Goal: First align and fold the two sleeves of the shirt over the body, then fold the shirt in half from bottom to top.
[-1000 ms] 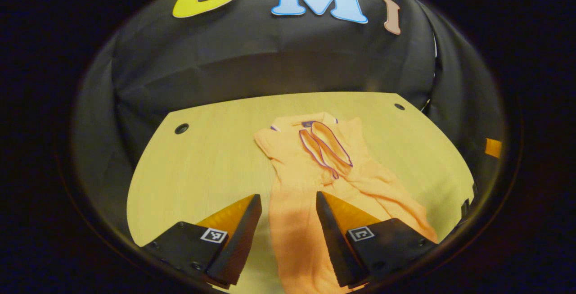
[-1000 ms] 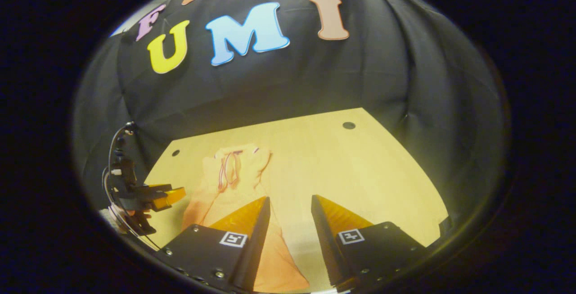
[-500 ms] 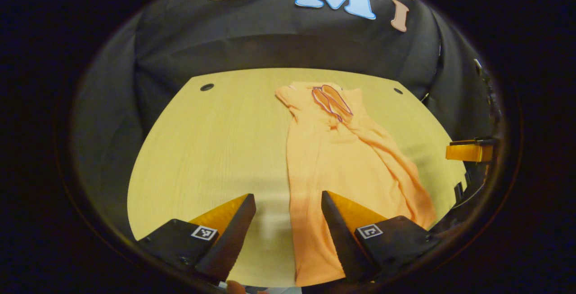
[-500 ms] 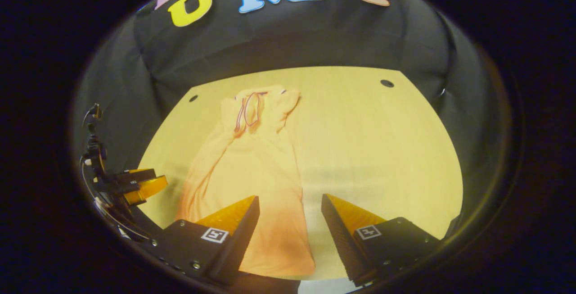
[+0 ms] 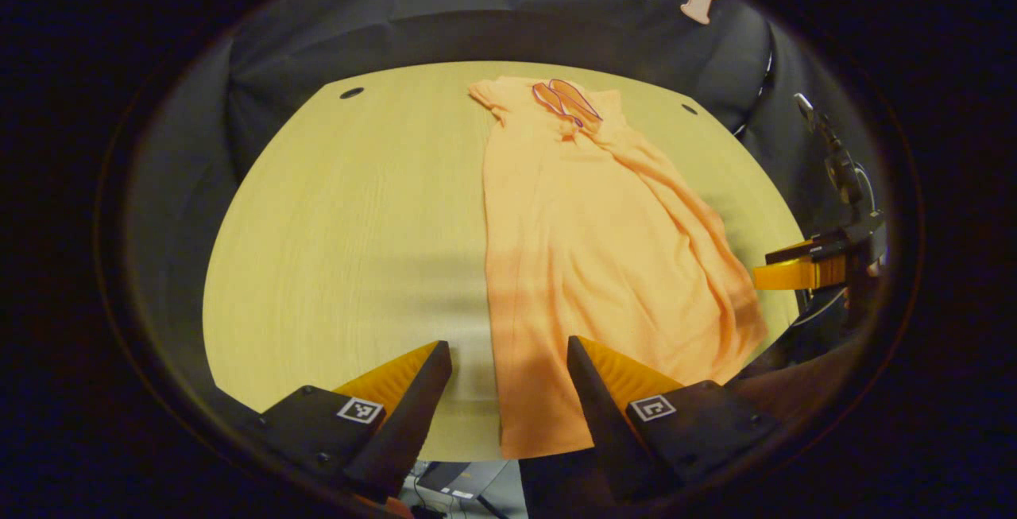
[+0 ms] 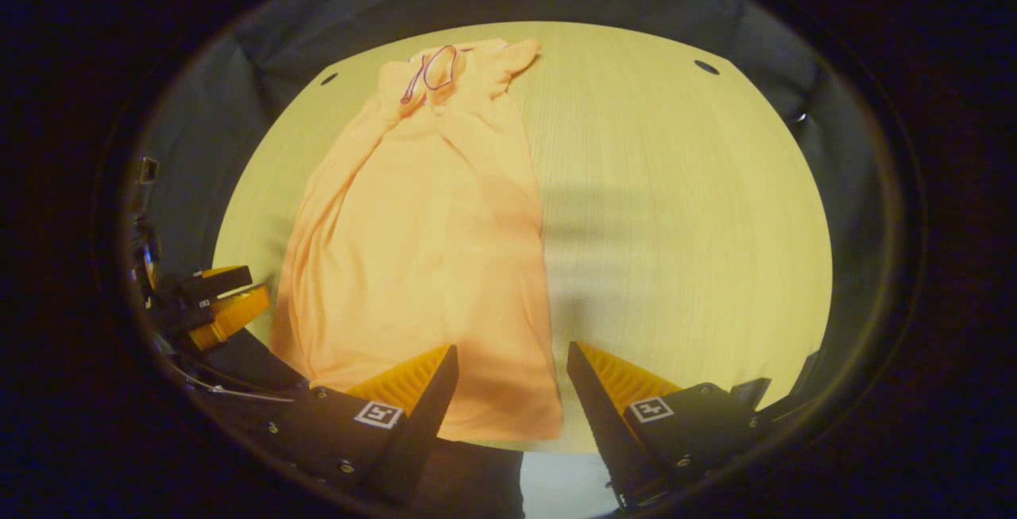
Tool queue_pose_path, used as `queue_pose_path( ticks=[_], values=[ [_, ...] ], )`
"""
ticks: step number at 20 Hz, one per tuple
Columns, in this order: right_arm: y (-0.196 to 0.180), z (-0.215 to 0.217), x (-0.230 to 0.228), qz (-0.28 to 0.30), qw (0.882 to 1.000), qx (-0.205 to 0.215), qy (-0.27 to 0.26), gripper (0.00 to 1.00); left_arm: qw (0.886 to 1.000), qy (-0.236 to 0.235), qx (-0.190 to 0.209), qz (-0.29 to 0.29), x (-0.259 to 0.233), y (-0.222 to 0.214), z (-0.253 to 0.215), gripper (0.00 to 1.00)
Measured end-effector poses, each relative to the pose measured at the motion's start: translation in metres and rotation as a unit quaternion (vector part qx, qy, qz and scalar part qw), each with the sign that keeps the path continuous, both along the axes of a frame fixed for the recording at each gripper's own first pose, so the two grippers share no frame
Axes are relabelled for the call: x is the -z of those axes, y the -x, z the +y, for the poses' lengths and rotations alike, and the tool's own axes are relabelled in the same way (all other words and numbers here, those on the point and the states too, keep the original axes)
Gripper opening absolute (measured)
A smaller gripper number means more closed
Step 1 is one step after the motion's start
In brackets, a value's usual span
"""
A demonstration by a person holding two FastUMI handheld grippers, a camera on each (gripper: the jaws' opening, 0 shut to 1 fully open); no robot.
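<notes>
Your orange shirt [image 5: 588, 241] lay flat along the wooden worktop [image 5: 342, 217], collar at the far end, hem at the near edge, narrowed into a long strip. You held the left tongs [image 5: 508, 360] spread open above the hem's left corner, and the right tongs [image 6: 512, 364] open above its right corner, neither gripping anything.
</notes>
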State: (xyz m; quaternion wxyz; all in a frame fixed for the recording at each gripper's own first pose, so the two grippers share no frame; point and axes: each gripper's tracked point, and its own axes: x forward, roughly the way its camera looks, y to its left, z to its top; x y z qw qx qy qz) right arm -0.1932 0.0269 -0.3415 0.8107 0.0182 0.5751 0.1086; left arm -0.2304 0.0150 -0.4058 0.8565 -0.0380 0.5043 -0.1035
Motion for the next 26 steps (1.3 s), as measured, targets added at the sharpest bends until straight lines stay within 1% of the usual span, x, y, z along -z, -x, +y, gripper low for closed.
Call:
queue_pose_path(
  ticks=[4,5,6,9,10,12,13,14,16,17,19,22,23,25,26],
  values=[
    [0.02,0.001,0.013,0.038,0.999,0.008,0.005,0.88,0.999,0.003,0.016,0.038,0.01,0.023,-0.01,0.97],
    [0.025,0.001,0.017,0.048,0.999,0.009,0.007,0.87,0.999,0.004,0.023,0.048,0.012,0.029,-0.013,0.99],
    [0.03,0.002,0.02,0.061,0.998,0.008,0.01,0.87,0.998,-0.001,0.028,0.057,0.015,0.032,-0.013,0.97],
    [0.04,0.002,0.028,0.086,0.996,-0.003,0.025,0.87,0.995,-0.019,0.041,0.084,0.023,0.039,-0.012,0.97],
    [0.04,0.001,0.03,0.091,0.995,-0.007,0.032,0.87,0.995,-0.024,0.042,0.09,0.025,0.039,-0.01,0.97],
    [0.042,-0.001,0.035,0.098,0.994,-0.012,0.045,0.87,0.994,-0.051,0.037,0.092,0.029,0.037,-0.002,0.95],
    [0.043,-0.001,0.037,0.101,0.993,-0.014,0.051,0.87,0.993,-0.056,0.037,0.098,0.032,0.037,-0.002,0.98],
    [0.044,-0.002,0.038,0.104,0.993,-0.017,0.058,0.87,0.992,-0.055,0.037,0.107,0.035,0.039,-0.003,0.97],
    [0.044,-0.003,0.042,0.107,0.992,-0.023,0.069,0.87,0.99,-0.067,0.042,0.113,0.038,0.04,-0.001,0.97],
    [0.044,-0.004,0.044,0.109,0.991,-0.026,0.076,0.87,0.99,-0.07,0.045,0.113,0.038,0.04,-0.001,0.96],
    [0.045,-0.005,0.045,0.111,0.989,-0.033,0.088,0.86,0.989,-0.072,0.04,0.121,0.038,0.041,-0.001,0.96],
    [0.044,-0.006,0.045,0.124,0.988,-0.026,0.087,0.88,0.986,-0.075,0.036,0.145,0.038,0.04,-0.002,0.97],
    [0.044,-0.006,0.045,0.124,0.988,-0.026,0.087,0.87,0.985,-0.076,0.037,0.151,0.038,0.039,-0.002,0.98],
    [0.045,-0.005,0.045,0.126,0.988,-0.026,0.088,0.88,0.983,-0.078,0.033,0.164,0.038,0.039,-0.003,0.98],
    [0.044,-0.005,0.044,0.128,0.987,-0.025,0.088,0.88,0.982,-0.079,0.029,0.171,0.038,0.039,-0.004,0.96]
  ],
)
